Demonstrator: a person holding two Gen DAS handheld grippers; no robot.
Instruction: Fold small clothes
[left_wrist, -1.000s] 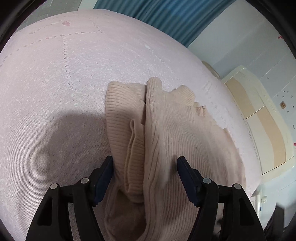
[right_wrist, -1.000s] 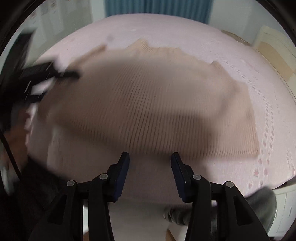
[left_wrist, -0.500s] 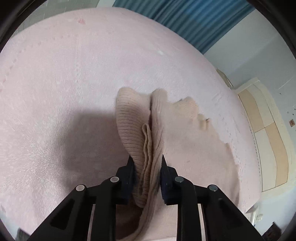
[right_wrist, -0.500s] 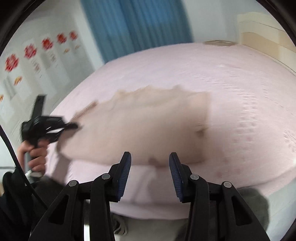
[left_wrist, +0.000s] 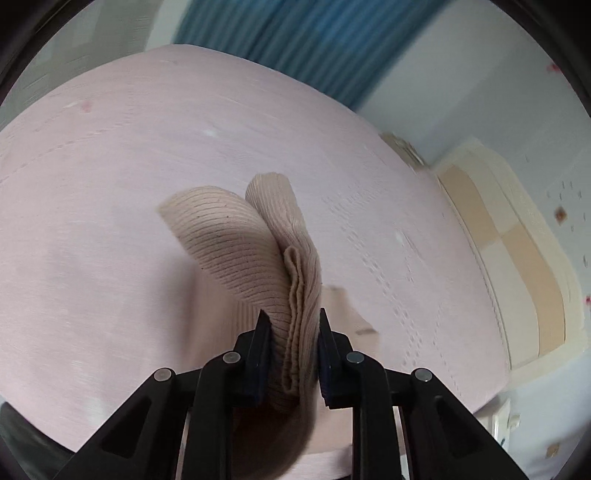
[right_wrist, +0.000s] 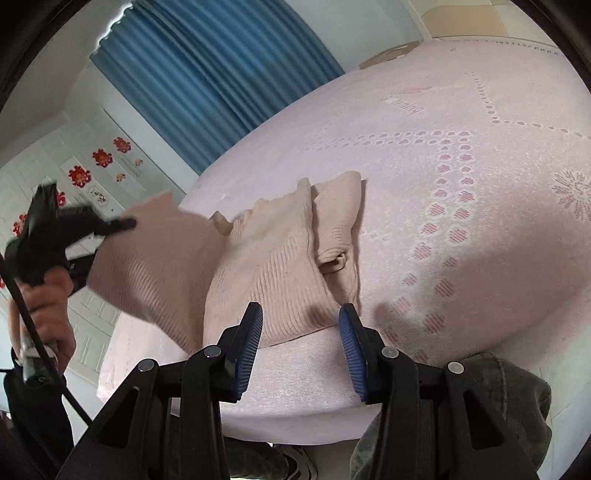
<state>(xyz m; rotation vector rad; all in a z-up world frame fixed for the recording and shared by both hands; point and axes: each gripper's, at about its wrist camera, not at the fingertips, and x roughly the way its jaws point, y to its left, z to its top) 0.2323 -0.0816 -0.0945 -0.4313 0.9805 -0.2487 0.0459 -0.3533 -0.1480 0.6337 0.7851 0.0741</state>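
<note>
My left gripper (left_wrist: 290, 332) pinches a bunched edge of the beige sweater (right_wrist: 273, 266), lifted above the pink bedspread (right_wrist: 480, 166). My right gripper (right_wrist: 301, 332) gapes wide and holds nothing, just beside the sweater's near hem.

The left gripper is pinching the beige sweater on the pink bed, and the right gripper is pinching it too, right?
Not quite. The right gripper is open and holds nothing, as the right wrist view shows. The left gripper does pinch the beige sweater over the pink bed.

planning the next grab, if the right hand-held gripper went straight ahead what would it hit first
Most likely the near edge of the beige knit sweater lying on the pink bed cover; the open right hand-held gripper points at it, though depth is unclear.
</note>
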